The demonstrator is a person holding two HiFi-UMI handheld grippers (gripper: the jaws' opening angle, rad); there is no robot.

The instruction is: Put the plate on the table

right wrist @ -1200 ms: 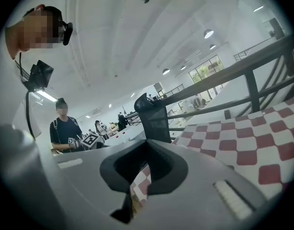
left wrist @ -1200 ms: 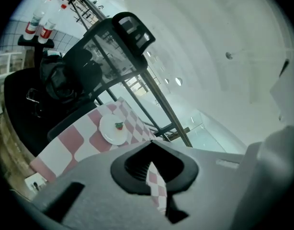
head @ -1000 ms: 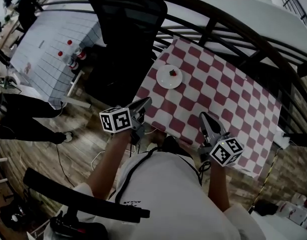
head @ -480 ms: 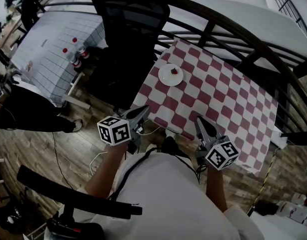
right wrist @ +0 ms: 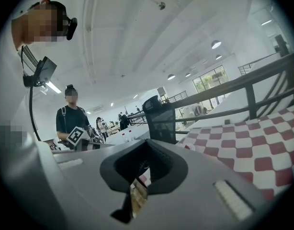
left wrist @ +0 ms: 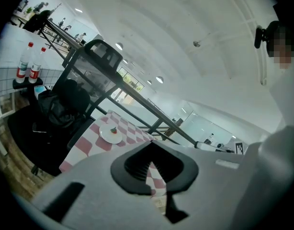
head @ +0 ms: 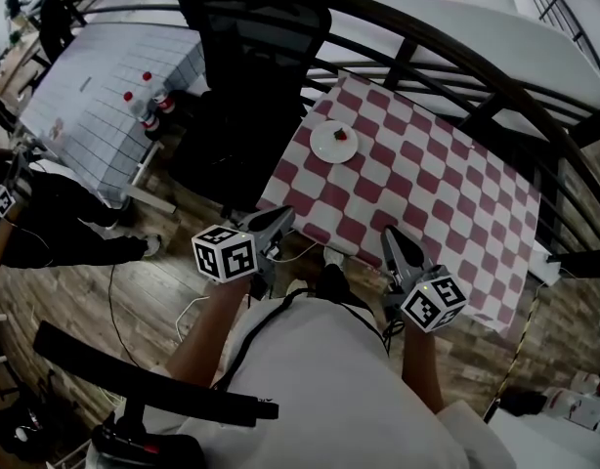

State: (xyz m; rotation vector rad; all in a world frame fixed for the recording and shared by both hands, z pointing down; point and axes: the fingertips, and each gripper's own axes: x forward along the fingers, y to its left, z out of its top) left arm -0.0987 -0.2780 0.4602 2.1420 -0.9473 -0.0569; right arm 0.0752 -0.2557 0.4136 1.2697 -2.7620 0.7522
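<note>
The small round white plate (head: 334, 143) sits on the red-and-white checked table (head: 447, 193) near its far left corner, well ahead of both tongs, nearer the left gripper (head: 280, 217) than the right gripper (head: 391, 235), each pinched closed on nothing.

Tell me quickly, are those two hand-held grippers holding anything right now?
Left hand-held gripper: closed, holding nothing.
Right hand-held gripper: closed, holding nothing.
</note>
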